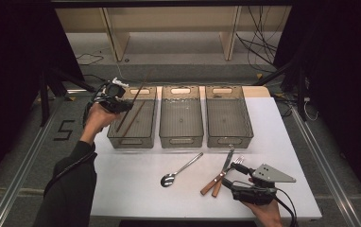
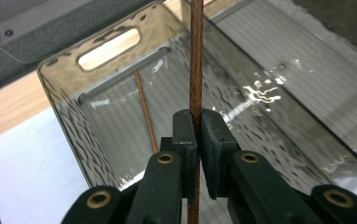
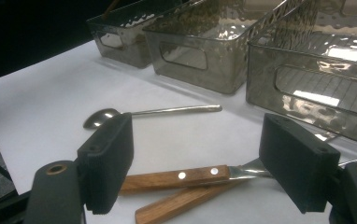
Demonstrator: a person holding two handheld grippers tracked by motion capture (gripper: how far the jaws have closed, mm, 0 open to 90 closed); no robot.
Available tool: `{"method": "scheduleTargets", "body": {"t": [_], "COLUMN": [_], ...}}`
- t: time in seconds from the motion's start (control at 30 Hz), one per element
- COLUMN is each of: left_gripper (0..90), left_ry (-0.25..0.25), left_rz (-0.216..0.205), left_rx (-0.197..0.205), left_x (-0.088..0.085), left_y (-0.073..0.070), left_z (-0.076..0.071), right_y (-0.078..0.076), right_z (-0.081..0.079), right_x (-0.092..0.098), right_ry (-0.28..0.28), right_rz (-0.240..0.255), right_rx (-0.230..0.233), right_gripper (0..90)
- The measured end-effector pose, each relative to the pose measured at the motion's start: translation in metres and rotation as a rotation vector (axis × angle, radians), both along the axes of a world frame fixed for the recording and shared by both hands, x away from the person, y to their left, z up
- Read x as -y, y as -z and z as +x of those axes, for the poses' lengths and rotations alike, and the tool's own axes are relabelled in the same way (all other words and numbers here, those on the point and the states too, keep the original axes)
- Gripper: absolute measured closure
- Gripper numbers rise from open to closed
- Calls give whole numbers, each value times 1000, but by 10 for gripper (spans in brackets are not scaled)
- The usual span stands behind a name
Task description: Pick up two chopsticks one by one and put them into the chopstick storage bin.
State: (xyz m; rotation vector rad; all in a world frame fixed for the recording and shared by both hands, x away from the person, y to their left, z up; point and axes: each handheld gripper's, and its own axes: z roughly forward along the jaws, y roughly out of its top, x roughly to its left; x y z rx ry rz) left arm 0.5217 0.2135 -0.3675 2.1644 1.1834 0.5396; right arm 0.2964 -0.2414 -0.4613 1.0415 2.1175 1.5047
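I judge the sorting as barely begun: one chopstick (image 2: 145, 107) already lies in the left bin (image 1: 115, 135), and my left gripper (image 1: 122, 105) is clamped tight on the second chopstick (image 1: 138, 92), holding it slanted over that bin with its upper end pointing toward 1 o'clock. In the left gripper view the stick runs straight up between the pressed-together pads, above the bin's ribbed floor. Setting it down beside its partner is the step in hand.

The middle bin (image 1: 181, 138) and the right bin (image 1: 229, 140) look empty to me. Left on the white table (image 1: 131, 189) are the spoon (image 1: 180, 170), at about 9 o'clock from my right gripper (image 1: 237, 176), plus a wooden-handled knife (image 1: 220, 174) and fork (image 1: 228, 174) lying crossed just ahead of it. My right gripper stands wide open, its pads either side of those two handles, gripping nothing.
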Motion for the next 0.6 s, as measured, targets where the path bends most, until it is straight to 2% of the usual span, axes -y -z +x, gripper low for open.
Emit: {"method": "scheduleTargets", "body": {"t": [0.17, 0.27, 0.43, 0.6], "left_gripper": [847, 847, 847, 847], "left_ry": [-31, -51, -72, -71], "left_rz": [-5, -32, -43, -32], "left_rx": [-5, -9, -17, -35], "left_x": [-4, -8, -10, -10], "left_y": [10, 13, 17, 23], "left_z": [7, 9, 11, 12], "right_y": [0, 0, 1, 1], "right_z": [0, 0, 0, 0], "right_x": [0, 0, 0, 0], "right_ry": [0, 0, -1, 0], "right_rz": [0, -1, 0, 1], "right_rx": [0, 0, -1, 0], "right_gripper": [271, 271, 271, 271]}}
